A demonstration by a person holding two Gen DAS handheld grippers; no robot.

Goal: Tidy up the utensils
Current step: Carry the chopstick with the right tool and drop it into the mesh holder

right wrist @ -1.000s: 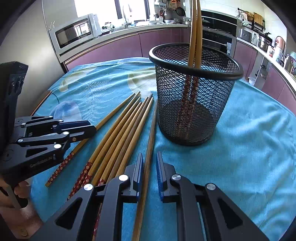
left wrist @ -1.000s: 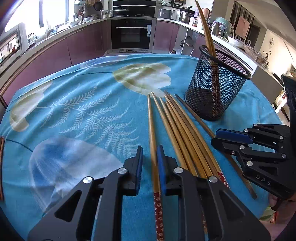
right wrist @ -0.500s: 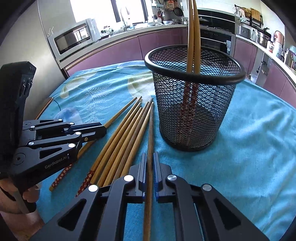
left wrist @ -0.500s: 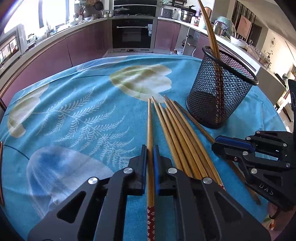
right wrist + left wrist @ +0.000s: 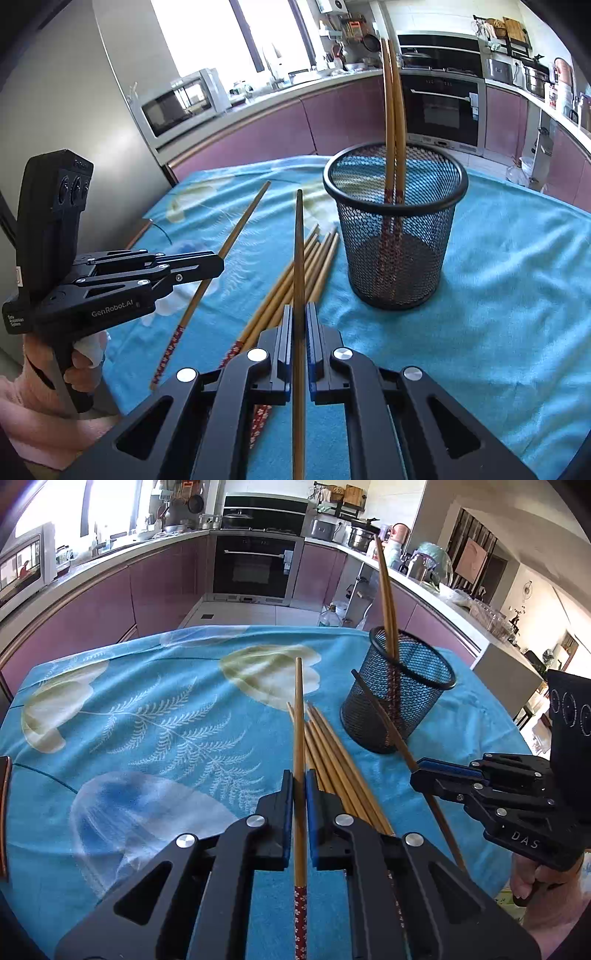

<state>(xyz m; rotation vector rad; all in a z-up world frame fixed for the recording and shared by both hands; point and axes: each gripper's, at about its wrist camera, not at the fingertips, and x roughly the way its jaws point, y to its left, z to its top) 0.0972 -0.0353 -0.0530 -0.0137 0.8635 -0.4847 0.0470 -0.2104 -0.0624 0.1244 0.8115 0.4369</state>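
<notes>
My left gripper (image 5: 299, 786) is shut on a wooden chopstick (image 5: 298, 716) with a red patterned end, lifted off the cloth and pointing forward. My right gripper (image 5: 299, 317) is shut on another chopstick (image 5: 298, 251), also lifted. Each shows in the other's view, the left gripper (image 5: 218, 264) and the right gripper (image 5: 417, 771), each with its chopstick. Several more chopsticks (image 5: 332, 753) lie side by side on the cloth. A black mesh cup (image 5: 395, 229) stands upright just right of them with two chopsticks (image 5: 391, 110) inside; it also shows in the left wrist view (image 5: 399, 698).
A blue cloth with fern and tulip print (image 5: 147, 720) covers the round table. Kitchen counters, an oven (image 5: 255, 565) and a microwave (image 5: 177, 103) lie beyond the table. The table edge falls away past the cup on the right.
Both grippers closed on a chopstick each half a second ago and have since lifted them off the cloth, rising and pulling back from the cup.
</notes>
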